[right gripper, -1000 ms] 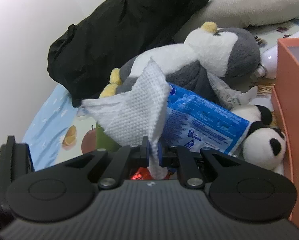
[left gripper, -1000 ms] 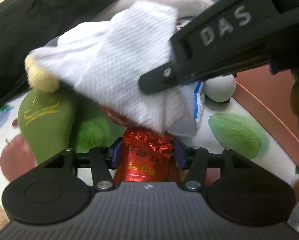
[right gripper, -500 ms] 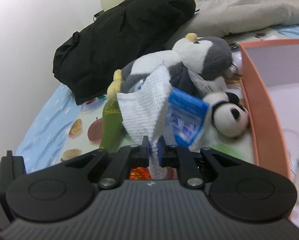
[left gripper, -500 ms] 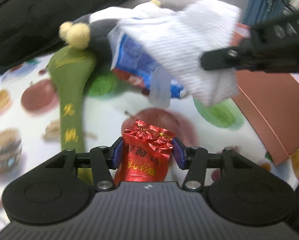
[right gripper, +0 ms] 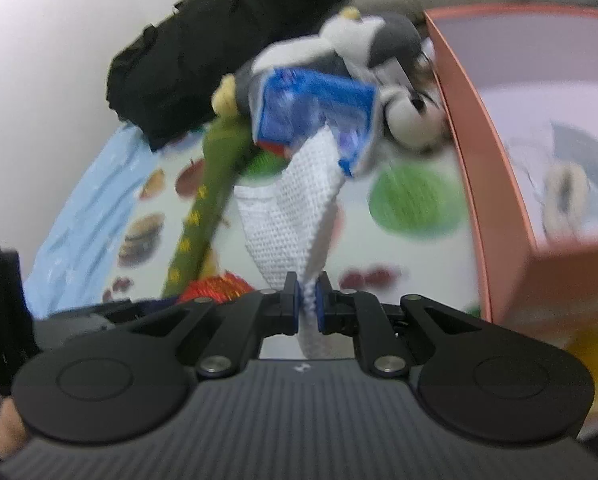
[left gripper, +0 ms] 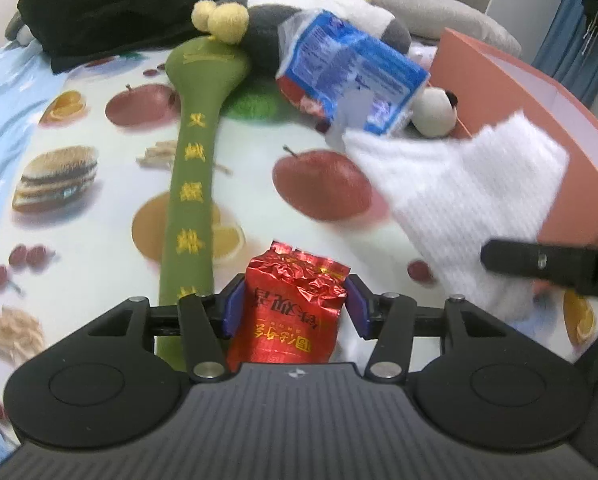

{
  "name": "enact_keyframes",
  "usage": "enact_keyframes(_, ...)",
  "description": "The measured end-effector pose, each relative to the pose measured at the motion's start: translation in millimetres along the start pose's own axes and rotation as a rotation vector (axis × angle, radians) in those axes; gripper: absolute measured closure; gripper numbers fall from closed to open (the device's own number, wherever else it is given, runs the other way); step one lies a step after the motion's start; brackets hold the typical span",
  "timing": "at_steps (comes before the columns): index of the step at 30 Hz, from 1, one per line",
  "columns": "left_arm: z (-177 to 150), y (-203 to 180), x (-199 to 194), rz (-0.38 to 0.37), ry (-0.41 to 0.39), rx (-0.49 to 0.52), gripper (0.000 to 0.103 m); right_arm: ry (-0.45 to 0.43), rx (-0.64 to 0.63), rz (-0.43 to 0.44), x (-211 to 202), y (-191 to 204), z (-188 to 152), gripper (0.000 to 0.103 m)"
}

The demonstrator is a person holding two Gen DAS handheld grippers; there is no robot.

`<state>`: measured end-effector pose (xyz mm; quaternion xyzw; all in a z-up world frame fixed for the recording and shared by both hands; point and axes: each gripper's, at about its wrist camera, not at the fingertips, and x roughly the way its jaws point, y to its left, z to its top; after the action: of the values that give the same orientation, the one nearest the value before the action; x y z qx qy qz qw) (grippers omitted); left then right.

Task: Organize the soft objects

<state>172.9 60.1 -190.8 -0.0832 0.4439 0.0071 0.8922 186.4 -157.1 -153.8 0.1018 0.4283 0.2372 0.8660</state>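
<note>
From the left wrist, the left gripper (left gripper: pixel 295 306) clamps a crinkled red foil packet (left gripper: pixel 291 308) between its blue pads, above the fruit-print sheet (left gripper: pixel 99 148); a white woven cloth (left gripper: pixel 463 204) hangs to the right, before an orange box (left gripper: pixel 539 120). From the right wrist, the right gripper (right gripper: pixel 307 300) pinches that cloth's lower end, the rest fanning upward toward a blue plastic pack (right gripper: pixel 311 108) and plush penguin (right gripper: pixel 363 40).

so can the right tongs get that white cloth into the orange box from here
Probably yes. The right tongs are shut on the white cloth, the orange box stands open-topped just to the right, and nothing sits between them.
</note>
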Motion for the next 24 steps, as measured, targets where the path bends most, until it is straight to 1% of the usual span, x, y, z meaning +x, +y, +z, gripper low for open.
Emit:
enact_keyframes(4, -8.1, -8.5, -1.4, -0.003, 0.017, 0.026, 0.044, 0.024, 0.032, -0.055, -2.4, -15.3, -20.1, 0.091)
enact_keyframes(5, -9.2, -10.2, -1.7, -0.004, 0.021, 0.028, 0.042, 0.025, 0.039, -0.068, -2.7, -18.5, -22.7, 0.091)
enact_keyframes(6, -9.3, -11.6, -1.6, -0.007, 0.027, 0.029, 0.037, 0.027, 0.052, -0.080, -2.4, -23.1, -24.7, 0.089)
enact_keyframes(8, -8.7, -12.4, -2.0, -0.016, 0.033, 0.024, 0.035, 0.037, 0.077, -0.101, -0.6, -31.4, -25.8, 0.088)
enact_keyframes(9, -8.1, -12.7, -2.6, -0.021, 0.035, 0.021, 0.035, 0.044, 0.082, -0.112, 0.1, -34.9, -25.7, 0.084)
enact_keyframes(10, -7.1, -12.5, -3.0, -0.027, 0.039, 0.018, 0.032, 0.047, 0.081, -0.124, 0.0, -37.2, -25.2, 0.076)
enact_keyframes(11, -6.2, -12.1, -3.4, -0.035, 0.044, 0.016, 0.029, 0.044, 0.076, -0.130, -1.3, -38.2, -25.2, 0.072)
enact_keyframes(12, -5.3, -11.7, -4.0, -0.045, 0.052, 0.016, 0.023, 0.041, 0.072, -0.128, -3.3, -39.2, -25.9, 0.059)
enact_keyframes(13, -4.6, -10.9, -5.3, -0.051, 0.052, 0.014, 0.023, 0.036, 0.063, -0.125, -6.4, -39.0, -26.6, 0.050)
enact_keyframes(14, -4.3, -10.2, -6.8, -0.050, 0.051, 0.010, 0.023, 0.027, 0.048, -0.125, -9.7, -37.4, -27.6, 0.048)
enact_keyframes(19, -0.5, -10.3, -12.2, -0.056, 0.028, 0.030, 0.023, -0.017, -0.051, -0.146, -23.1, -23.6, -33.0, 0.049)
enact_keyframes(24, 1.5, -14.3, -5.8, -0.059, 0.034, 0.057, 0.023, -0.079, -0.152, -0.153, -24.8, -12.9, -33.7, 0.049)
